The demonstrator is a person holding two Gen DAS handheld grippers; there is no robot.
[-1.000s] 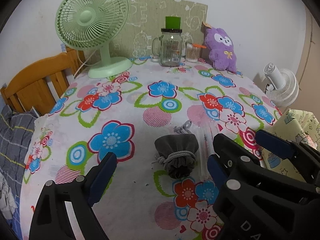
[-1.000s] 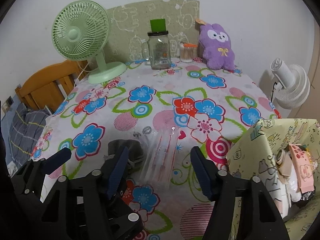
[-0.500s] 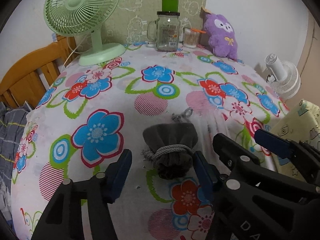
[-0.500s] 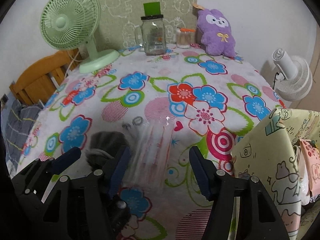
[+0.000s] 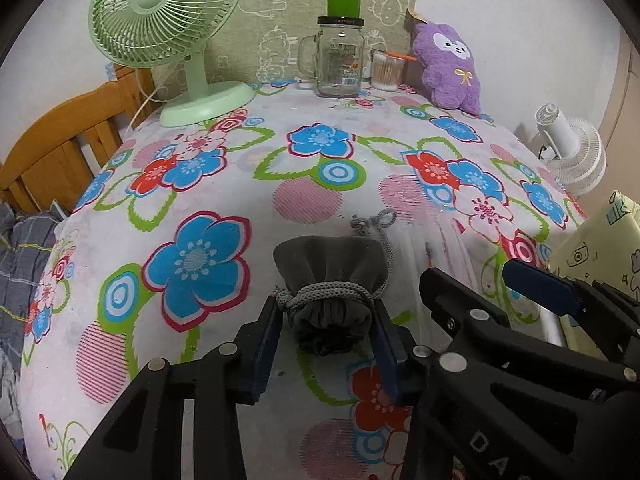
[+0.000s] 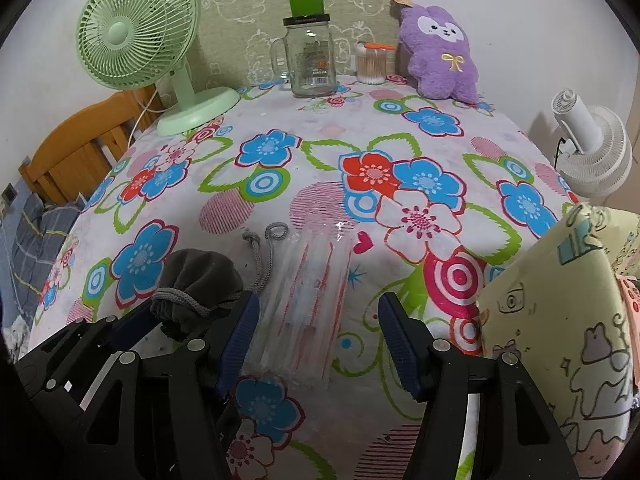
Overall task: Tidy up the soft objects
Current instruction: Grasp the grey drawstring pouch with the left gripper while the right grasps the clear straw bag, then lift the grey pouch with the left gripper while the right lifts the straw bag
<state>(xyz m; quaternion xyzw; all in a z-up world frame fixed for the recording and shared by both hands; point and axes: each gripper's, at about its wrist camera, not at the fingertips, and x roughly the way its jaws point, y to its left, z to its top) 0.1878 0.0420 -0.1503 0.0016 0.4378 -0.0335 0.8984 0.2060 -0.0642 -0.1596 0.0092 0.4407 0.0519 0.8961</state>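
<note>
A grey drawstring pouch (image 5: 328,276) lies on the flowered tablecloth (image 5: 312,168). My left gripper (image 5: 328,332) straddles its gathered near end, and its jaws are closing. The blue pads stand right at the pouch's sides, which do not look squeezed. Beside the pouch on its right lies a clear plastic packet (image 6: 308,304). My right gripper (image 6: 320,332) stands open over the packet's near end, with a gap on the right side. The right wrist view also shows the pouch (image 6: 200,276) and the left gripper (image 6: 172,320). A purple plush toy (image 6: 440,56) leans at the back right.
At the table's back stand a green fan (image 5: 168,32), a glass jar mug (image 5: 340,60) and a cotton swab tub (image 5: 386,72). A yellow cartoon-print fabric bin (image 6: 560,320) sits at the table's right edge, behind it a white fan (image 6: 592,148). Wooden frame (image 5: 60,140) at left.
The left gripper's jaws have narrowed from wide open to just beside the pouch. Both grippers have sunk closer to the table; the right one's opening is unchanged.
</note>
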